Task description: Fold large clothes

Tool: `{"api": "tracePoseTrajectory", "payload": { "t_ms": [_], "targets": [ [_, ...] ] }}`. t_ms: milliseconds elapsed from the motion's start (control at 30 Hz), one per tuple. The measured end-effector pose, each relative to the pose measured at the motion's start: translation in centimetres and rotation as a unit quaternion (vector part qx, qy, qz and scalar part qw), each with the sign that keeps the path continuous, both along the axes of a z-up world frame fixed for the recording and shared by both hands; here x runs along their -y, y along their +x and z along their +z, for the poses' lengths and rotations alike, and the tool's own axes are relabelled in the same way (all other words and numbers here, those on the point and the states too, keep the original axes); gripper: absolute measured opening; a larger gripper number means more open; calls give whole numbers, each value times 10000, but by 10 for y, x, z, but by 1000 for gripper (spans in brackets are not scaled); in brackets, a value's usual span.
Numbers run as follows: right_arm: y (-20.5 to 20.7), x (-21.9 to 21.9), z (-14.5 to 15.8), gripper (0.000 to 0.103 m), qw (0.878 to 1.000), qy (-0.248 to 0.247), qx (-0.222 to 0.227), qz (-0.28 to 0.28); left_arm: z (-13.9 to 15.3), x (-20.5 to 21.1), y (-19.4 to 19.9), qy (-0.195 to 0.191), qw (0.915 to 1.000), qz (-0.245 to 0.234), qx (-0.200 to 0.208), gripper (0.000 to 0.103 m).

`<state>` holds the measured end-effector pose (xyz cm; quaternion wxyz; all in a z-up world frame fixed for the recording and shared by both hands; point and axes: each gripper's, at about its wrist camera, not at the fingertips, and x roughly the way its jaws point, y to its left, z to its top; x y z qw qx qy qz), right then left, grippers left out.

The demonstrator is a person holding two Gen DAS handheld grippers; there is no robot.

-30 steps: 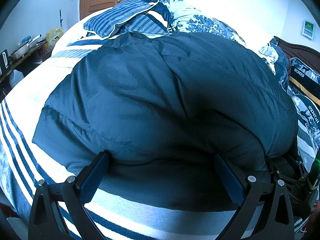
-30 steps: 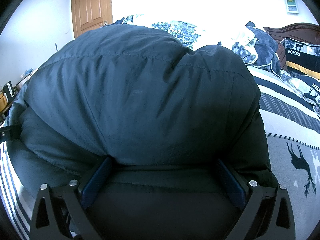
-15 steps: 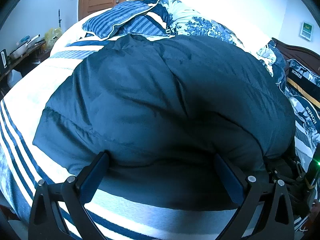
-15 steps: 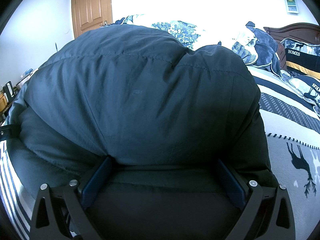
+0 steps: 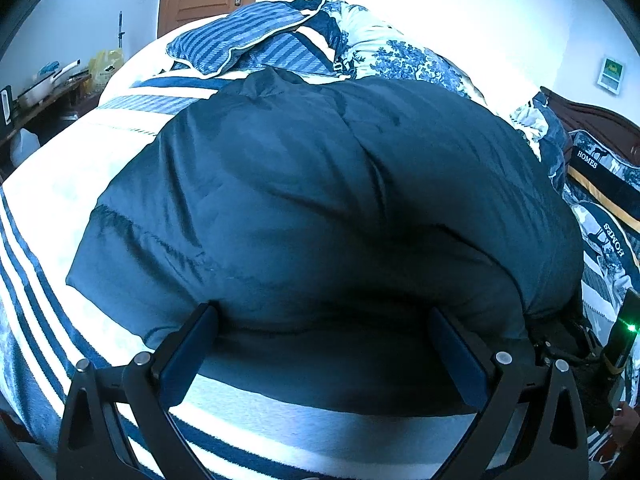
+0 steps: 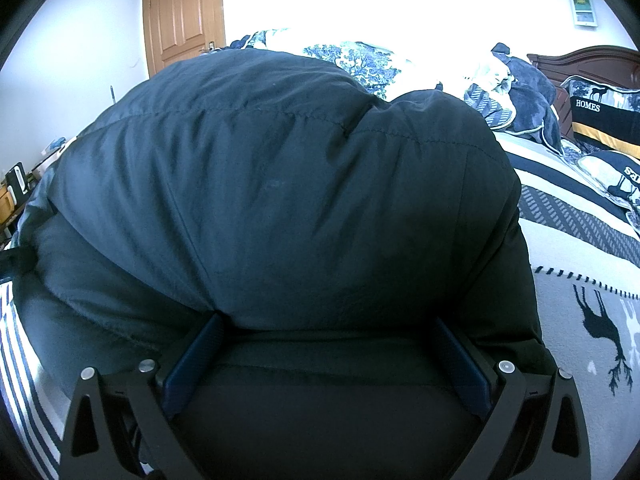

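Both my tongs stand spread wide at the near edge of a dark teal padded jacket point(image 5: 320, 200) folded on a striped bed point(image 5: 36, 208): left tongs point(image 5: 322, 344) with fingers apart, the puffy fold bulging over them; right tongs point(image 6: 326, 354) likewise parted, gripping nothing. "HOMES" reads on a black-and-gold pillow point(image 6: 600, 120) by the wooden headboard point(image 6: 580, 60). Deer figures mark the blanket point(image 6: 600, 320). Behind, a floral quilt point(image 5: 400, 52) and brown door point(image 6: 184, 12).
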<state>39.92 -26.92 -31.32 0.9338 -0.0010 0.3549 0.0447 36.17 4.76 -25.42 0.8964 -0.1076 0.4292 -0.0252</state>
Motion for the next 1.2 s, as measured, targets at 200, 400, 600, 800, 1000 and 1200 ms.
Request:
{"api": "tracePoseTrajectory", "payload": {
  "t_ms": [200,400,600,800,1000,1200],
  "targets": [
    [0,0,0,103,10000,1,-1,-1,2,4,-2,95,9999,-104,-5,103],
    [0,0,0,103,10000,2,-3,-2,14,8,-7,218,9990,-394,-30,103],
    [0,0,0,103,10000,2,-4,-2,40,32,-19,704,9932,-844,371,103],
    [-1,0,0,103,10000,2,-5,-4,44,59,-23,836,9887,-1155,455,103],
    [-1,0,0,103,10000,4,-7,-4,33,62,-24,839,9885,-1210,334,103],
    [0,0,0,103,10000,3,-8,-5,36,55,-27,789,9896,-1162,322,103]
  ]
}}
